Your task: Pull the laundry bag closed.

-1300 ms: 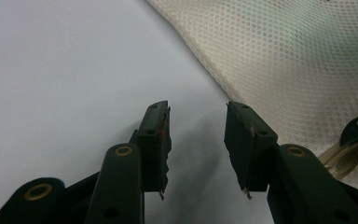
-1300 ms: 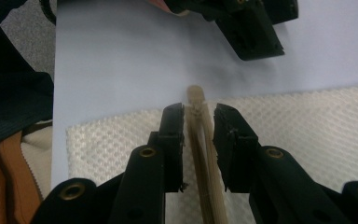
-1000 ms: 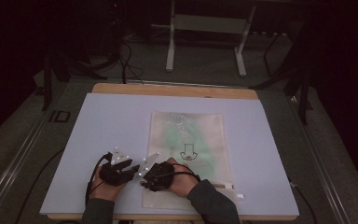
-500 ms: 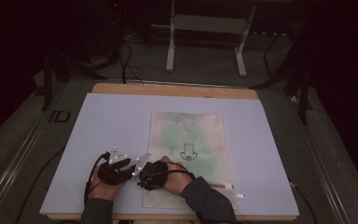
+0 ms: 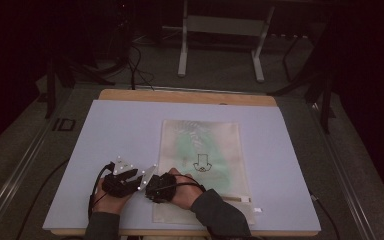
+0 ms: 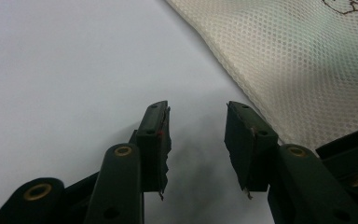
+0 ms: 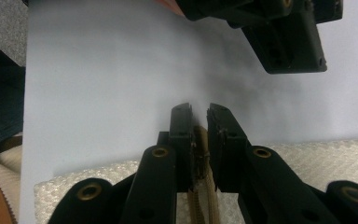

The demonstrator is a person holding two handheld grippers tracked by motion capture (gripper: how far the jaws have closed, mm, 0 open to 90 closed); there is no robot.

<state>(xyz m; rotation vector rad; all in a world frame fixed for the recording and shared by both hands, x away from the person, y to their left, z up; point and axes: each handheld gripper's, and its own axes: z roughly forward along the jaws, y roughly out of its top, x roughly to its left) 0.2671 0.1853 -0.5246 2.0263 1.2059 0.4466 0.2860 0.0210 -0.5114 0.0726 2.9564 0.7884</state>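
Mesh bag (image 5: 205,160) lay flat on the bench (image 5: 120,130), right of centre. Right gripper (image 7: 199,122) at the bag's near left corner had its jaws pinched on the tan zipper (image 7: 205,196). Left gripper (image 6: 196,122) just beside it, jaws apart over bare bench, holding nothing.

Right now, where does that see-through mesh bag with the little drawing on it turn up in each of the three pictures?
High view: the mesh bag lies flat right of the table's centre, its near-left corner under the right claw.
Left gripper view: it fills the upper right, beside the open left claw.
Right gripper view: it runs along the bottom; the right claw pinches its tan zipper strip.
Shared landmark: the pale table top.
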